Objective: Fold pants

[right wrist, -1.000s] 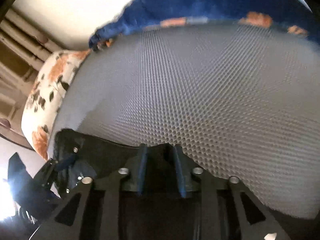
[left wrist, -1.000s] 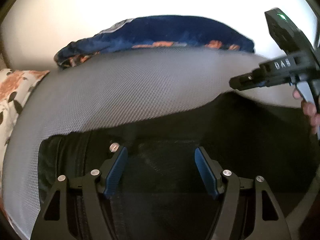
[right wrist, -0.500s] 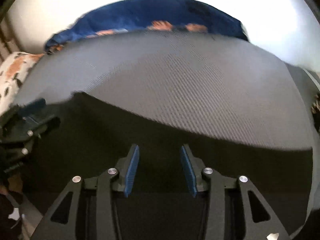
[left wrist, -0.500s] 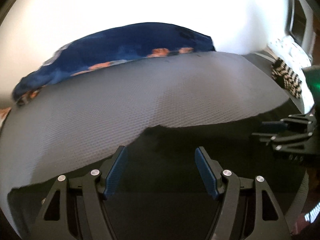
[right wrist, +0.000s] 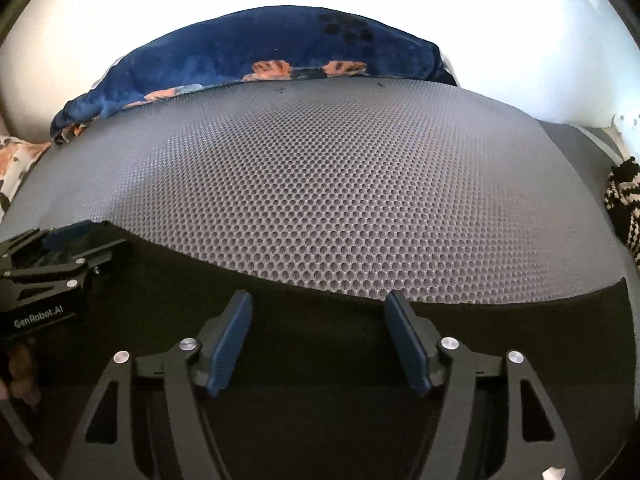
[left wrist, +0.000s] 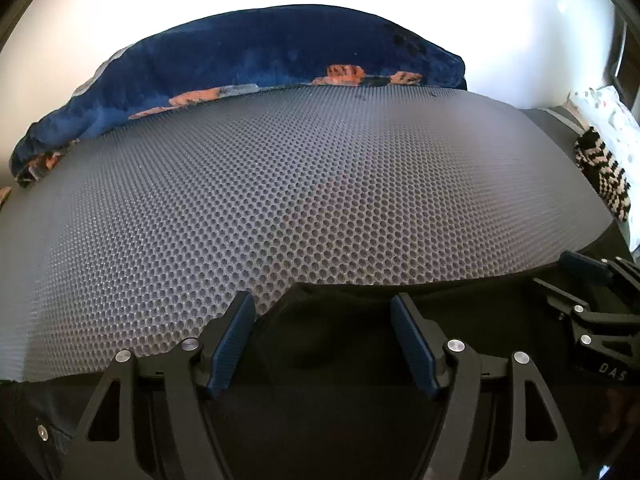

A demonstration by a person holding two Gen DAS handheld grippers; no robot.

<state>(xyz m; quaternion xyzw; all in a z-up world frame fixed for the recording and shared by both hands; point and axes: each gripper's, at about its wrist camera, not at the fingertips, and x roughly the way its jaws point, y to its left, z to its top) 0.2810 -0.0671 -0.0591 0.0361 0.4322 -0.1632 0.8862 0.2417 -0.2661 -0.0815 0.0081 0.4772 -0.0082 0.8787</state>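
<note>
The black pants [left wrist: 340, 356] lie flat along the near edge of the grey honeycomb mat [left wrist: 300, 200]. My left gripper [left wrist: 322, 320] hangs just over the pants' far edge, blue pads wide apart and open, nothing pinched. In the right wrist view the pants [right wrist: 180, 280] spread dark under my right gripper [right wrist: 318, 312]. Its jaws are opening, and the cloth lies below the pads without being pressed. Each gripper shows in the other's view: the right gripper [left wrist: 568, 284] at the right edge, the left gripper [right wrist: 106, 236] at the left edge, with a hand behind it.
A dark blue blanket with orange patches [left wrist: 260, 60] is heaped along the mat's far side against a white wall. A black-and-white striped cloth [left wrist: 604, 176] lies at the right edge, beside white dotted fabric [left wrist: 612, 120]. A floral pillow [right wrist: 16, 160] sits at the far left.
My right gripper, shut on the pants' edge a second ago, has opened and let the cloth go. Both grippers have swung across, and the pants now lie flat on the mat.
</note>
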